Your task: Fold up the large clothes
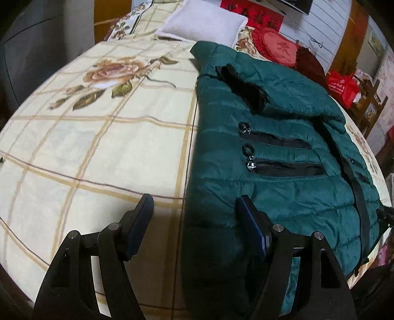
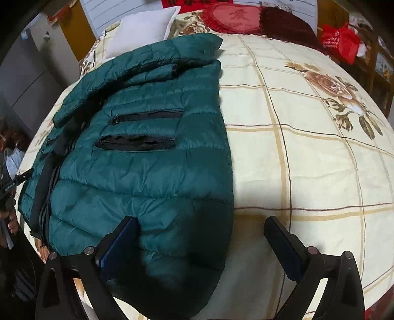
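Note:
A dark green puffer jacket (image 1: 283, 152) lies flat on the bed with its sides folded in and two black zip pockets facing up. It also shows in the right wrist view (image 2: 147, 167). My left gripper (image 1: 194, 209) is open and hovers over the jacket's left edge near the hem, one finger over the bedspread, one over the jacket. My right gripper (image 2: 200, 231) is open and empty, straddling the jacket's right edge near the hem. Neither holds anything.
The bed has a cream checked bedspread with rose prints (image 1: 98, 137). A white pillow (image 1: 204, 22), a red heart cushion (image 1: 275, 45) and a dark red cushion (image 2: 288, 24) lie at the head. A red bag (image 1: 342, 86) sits beside the bed.

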Motion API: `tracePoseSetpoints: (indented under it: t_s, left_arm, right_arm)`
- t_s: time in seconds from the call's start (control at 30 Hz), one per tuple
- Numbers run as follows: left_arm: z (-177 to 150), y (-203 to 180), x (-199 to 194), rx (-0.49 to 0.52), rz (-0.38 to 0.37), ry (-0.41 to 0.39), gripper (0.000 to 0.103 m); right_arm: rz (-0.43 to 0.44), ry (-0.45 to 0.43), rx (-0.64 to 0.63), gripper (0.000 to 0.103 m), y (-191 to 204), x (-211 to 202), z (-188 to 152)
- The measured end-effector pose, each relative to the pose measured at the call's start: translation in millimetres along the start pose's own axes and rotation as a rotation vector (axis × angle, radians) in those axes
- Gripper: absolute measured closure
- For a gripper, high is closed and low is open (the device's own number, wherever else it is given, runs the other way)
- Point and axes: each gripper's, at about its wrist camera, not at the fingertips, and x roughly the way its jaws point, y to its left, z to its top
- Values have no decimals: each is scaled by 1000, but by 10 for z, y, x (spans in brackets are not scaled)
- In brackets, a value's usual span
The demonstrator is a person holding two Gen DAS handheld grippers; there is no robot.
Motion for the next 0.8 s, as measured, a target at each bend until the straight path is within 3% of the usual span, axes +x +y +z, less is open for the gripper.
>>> tracePoseSetpoints:
  t_s: [0.03,0.1,0.8]
  left_arm:
    - [-1,-1,6,2,8,0,23]
    - [-23,-6,11,3,24,-6,21]
    - [-54,-36,7,-9,55,-24,20]
  right_arm:
    - [-7,1,-7,0,11,3,-4]
    - [-14,1,-11,0,18,4,-10]
    - [-56,-20,-21,0,65,9,-42]
